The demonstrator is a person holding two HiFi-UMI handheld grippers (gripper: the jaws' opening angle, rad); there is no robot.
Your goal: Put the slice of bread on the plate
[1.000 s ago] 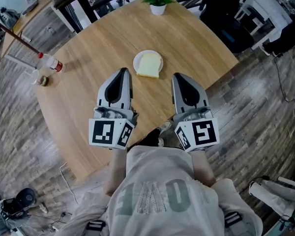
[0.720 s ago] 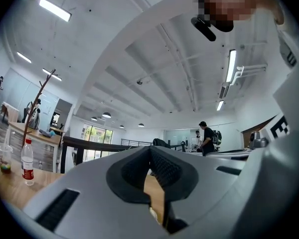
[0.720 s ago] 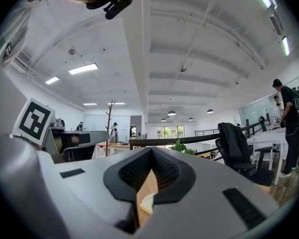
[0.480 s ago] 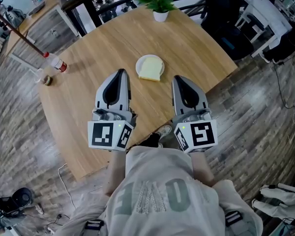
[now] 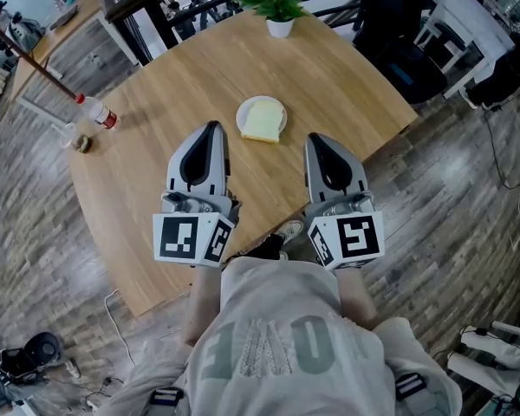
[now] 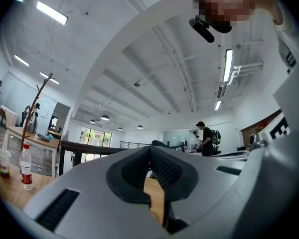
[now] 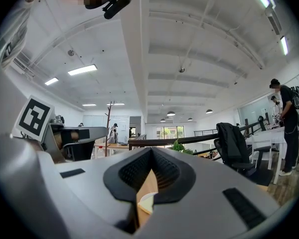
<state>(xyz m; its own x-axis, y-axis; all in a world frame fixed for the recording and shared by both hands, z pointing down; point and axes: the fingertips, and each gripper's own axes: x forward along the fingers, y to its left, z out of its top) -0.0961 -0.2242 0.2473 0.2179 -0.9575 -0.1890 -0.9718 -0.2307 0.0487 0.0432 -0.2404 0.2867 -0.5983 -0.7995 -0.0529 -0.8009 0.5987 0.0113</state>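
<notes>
A pale slice of bread [image 5: 262,121] lies on a small white plate [image 5: 245,107] in the middle of the round wooden table [image 5: 156,76]. Both grippers hover over the table's near part, pointing toward the plate. My left gripper [image 5: 212,126] is to the plate's near left, its jaws shut with nothing between them [image 6: 150,148]. My right gripper [image 5: 315,137] is to the plate's near right, also shut and empty [image 7: 151,150]. In the right gripper view a pale bit of the plate [image 7: 145,202] shows below the closed tips.
A potted plant [image 5: 277,3] stands at the table's far edge. A water bottle [image 5: 97,111] and a small cup [image 5: 84,143] sit near the left rim. A chair with dark clothing [image 5: 399,16] and a white table [image 5: 468,16] stand beyond at the right.
The head view has shifted slightly. Both grippers, the plate and the bread keep their places.
</notes>
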